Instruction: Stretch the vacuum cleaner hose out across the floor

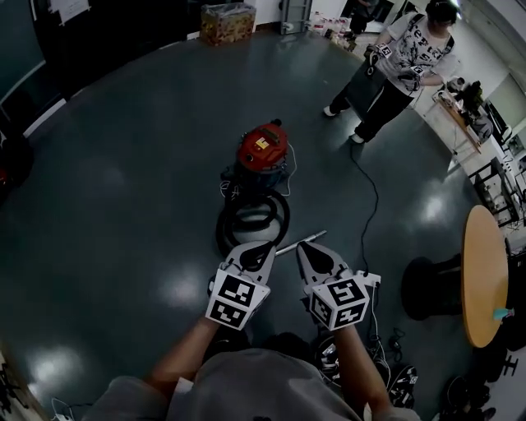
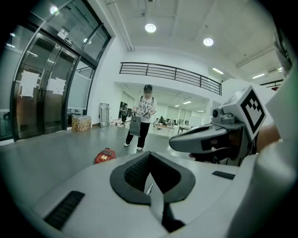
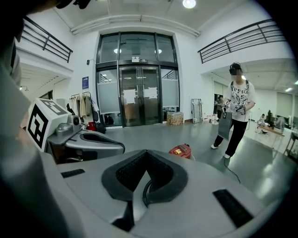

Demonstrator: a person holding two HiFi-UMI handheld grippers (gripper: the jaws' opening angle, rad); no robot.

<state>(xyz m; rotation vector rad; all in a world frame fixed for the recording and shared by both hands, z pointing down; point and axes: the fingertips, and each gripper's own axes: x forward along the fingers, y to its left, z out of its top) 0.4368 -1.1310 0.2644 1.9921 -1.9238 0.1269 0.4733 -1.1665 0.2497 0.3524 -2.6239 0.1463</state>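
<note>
A red vacuum cleaner (image 1: 261, 148) stands on the dark floor ahead of me. Its black hose (image 1: 252, 218) lies coiled in front of it, and a metal wand (image 1: 301, 243) reaches out to the right of the coil. Just on my side of the coil I hold my left gripper (image 1: 265, 247) and right gripper (image 1: 302, 247) side by side, both shut and empty. The left gripper view looks over its shut jaws (image 2: 150, 187) at the vacuum cleaner (image 2: 105, 155). In the right gripper view a bit of black hose (image 3: 146, 189) shows past the shut jaws (image 3: 142, 191), with the vacuum cleaner (image 3: 180, 150) beyond.
A person (image 1: 396, 64) stands at the far right beyond the vacuum, and a black power cable (image 1: 371, 204) runs from there toward me. A round wooden table (image 1: 483, 275) and a black stool (image 1: 427, 288) stand to my right. A box (image 1: 228, 23) sits by the back wall.
</note>
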